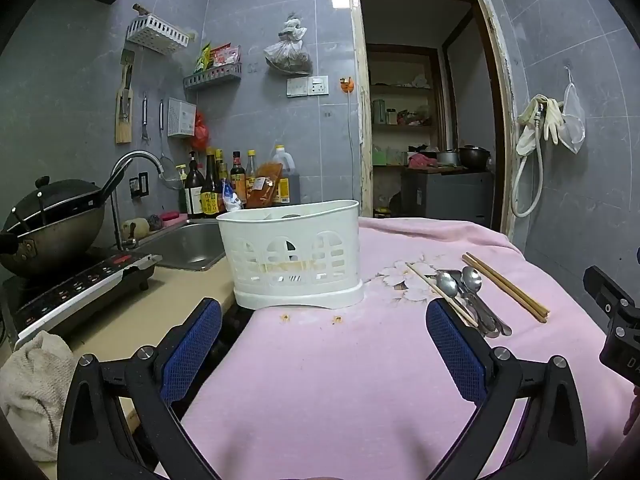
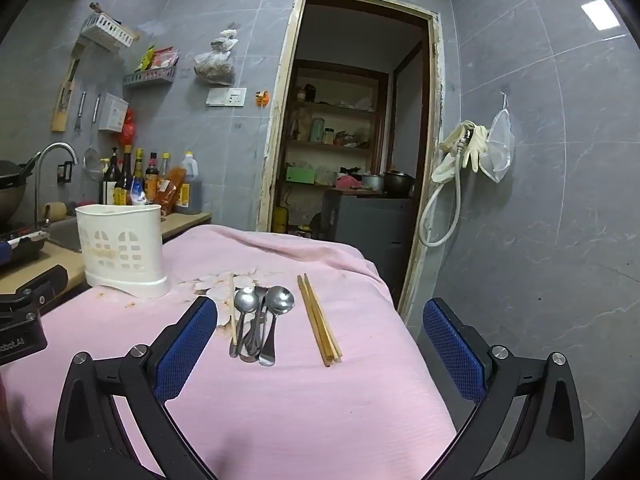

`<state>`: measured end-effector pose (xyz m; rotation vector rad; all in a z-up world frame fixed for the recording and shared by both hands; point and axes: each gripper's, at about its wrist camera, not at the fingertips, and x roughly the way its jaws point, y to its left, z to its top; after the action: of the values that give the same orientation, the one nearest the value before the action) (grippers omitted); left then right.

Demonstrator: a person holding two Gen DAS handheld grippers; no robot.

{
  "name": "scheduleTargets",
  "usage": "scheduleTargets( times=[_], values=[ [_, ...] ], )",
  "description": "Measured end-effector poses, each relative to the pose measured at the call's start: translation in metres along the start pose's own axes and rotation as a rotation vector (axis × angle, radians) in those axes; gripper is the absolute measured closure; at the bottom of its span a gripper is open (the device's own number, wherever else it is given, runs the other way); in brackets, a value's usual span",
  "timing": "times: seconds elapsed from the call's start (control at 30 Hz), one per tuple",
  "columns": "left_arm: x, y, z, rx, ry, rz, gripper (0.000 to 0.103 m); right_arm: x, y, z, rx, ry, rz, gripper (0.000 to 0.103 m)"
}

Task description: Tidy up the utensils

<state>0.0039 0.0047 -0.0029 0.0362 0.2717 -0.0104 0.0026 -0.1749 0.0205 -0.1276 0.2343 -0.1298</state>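
Partly hidden: caddy [image 1: 296, 256] contents | spoons [image 2: 260, 320] overlap | both grippers' fingers apart, empty

white holder [image 1: 294, 256], pink floral cloth [image 1: 360, 380]

Both wrist views face the doorway [image 1: 424, 100], sharing the spoons [image 2: 260, 312]

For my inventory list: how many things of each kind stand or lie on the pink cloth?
Holder: 1
Spoons: 2 seen, maybe more beneath
Chopsticks: 3 seen
Total: 6 seen
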Motion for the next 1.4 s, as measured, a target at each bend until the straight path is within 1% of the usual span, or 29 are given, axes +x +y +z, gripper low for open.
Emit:
scheduleTargets(
  times=[0.3, 0.4, 0.5, 0.87, 0.9, 1.4],
  values=[
    [0.0008, 0.0004, -0.0015, -0.001, 0.006, -0.005, 0.003, 0.0002, 0.001, 0.0005, -0.001, 0.006, 0.001, 0.0],
    [0.0008, 0.0009, -0.003, 0.0, 0.007, -0.006, 0.003, -0.006, 0.0031, 0.001, 0.001, 0.009, 0.001, 0.0],
    [0.0001, 0.0013, -0.0046, 0.0, 0.009, -0.006, 0.003, -0.0005, 0.003, -0.0006, 0.0, 0.011, 0.004, 0.0],
    [0.0027, -0.0009, -0.0094, -0.001, 0.015, -0.009, 0.003, 0.0002, 0.0039, -0.0006, -0.004, 0.01, 0.003, 0.0],
    [0.0044, -0.0008, -0.0054, -0.004, 0.016, -0.008, 0.003, 0.0008, 0.0033, -0.0005, -0.004, 0.011, 0.004, 0.0],
    [0.0049, -0.0019, -0.006, 0.002, 0.019, -0.01, 0.003, 0.0008, 0.003, -0.0003, -0.003, 0.012, 0.004, 0.0]
  ],
)
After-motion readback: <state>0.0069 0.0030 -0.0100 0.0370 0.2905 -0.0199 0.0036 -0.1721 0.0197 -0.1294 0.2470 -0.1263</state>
